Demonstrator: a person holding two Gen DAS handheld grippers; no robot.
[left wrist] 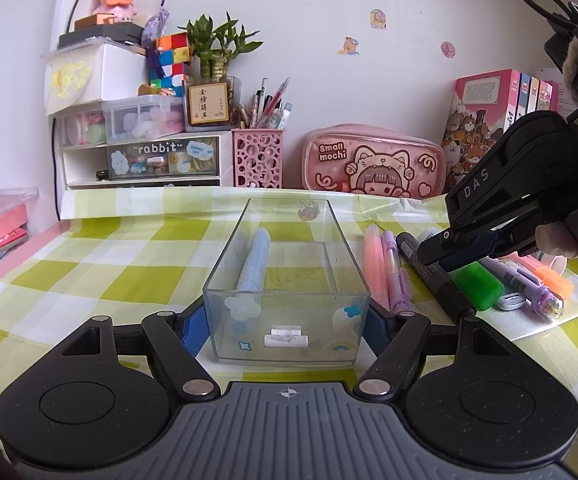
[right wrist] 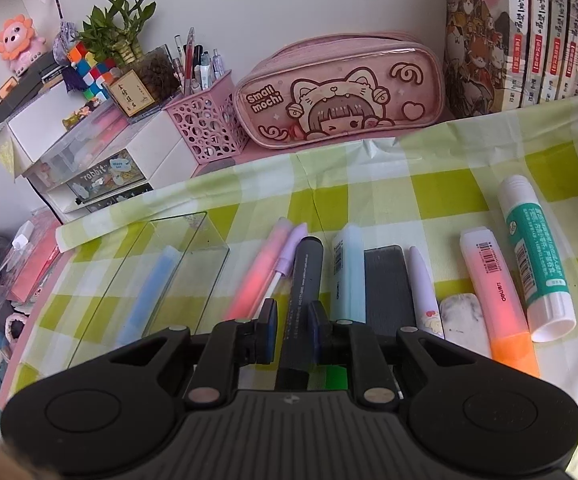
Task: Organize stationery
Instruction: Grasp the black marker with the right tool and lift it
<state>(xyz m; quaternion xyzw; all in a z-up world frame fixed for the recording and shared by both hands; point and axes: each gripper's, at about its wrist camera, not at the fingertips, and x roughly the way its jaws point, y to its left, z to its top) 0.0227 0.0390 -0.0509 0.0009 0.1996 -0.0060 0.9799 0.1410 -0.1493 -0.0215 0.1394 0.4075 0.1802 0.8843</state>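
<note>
A clear plastic box (left wrist: pixel 287 320) stands on the checked cloth with a blue pen (left wrist: pixel 253 260) inside. My left gripper (left wrist: pixel 287 330) is shut on the box's near end, one blue pad on each side wall. In the right wrist view the box (right wrist: pixel 177 248) lies to the left. My right gripper (right wrist: pixel 293 330) is closed around a black marker (right wrist: pixel 303 280), which lies in a row of pens on the cloth. In the left wrist view the right gripper (left wrist: pixel 445 254) sits over that marker (left wrist: pixel 433 272).
Beside the marker lie a pink highlighter (right wrist: pixel 261 272), a purple pen (right wrist: pixel 289 256), a light blue highlighter (right wrist: pixel 349 272), a black eraser (right wrist: pixel 389 284), an orange highlighter (right wrist: pixel 497 292) and a glue stick (right wrist: pixel 533 256). A pink pencil case (right wrist: pixel 341 96), pen cup (right wrist: pixel 205 128), drawers and books line the wall.
</note>
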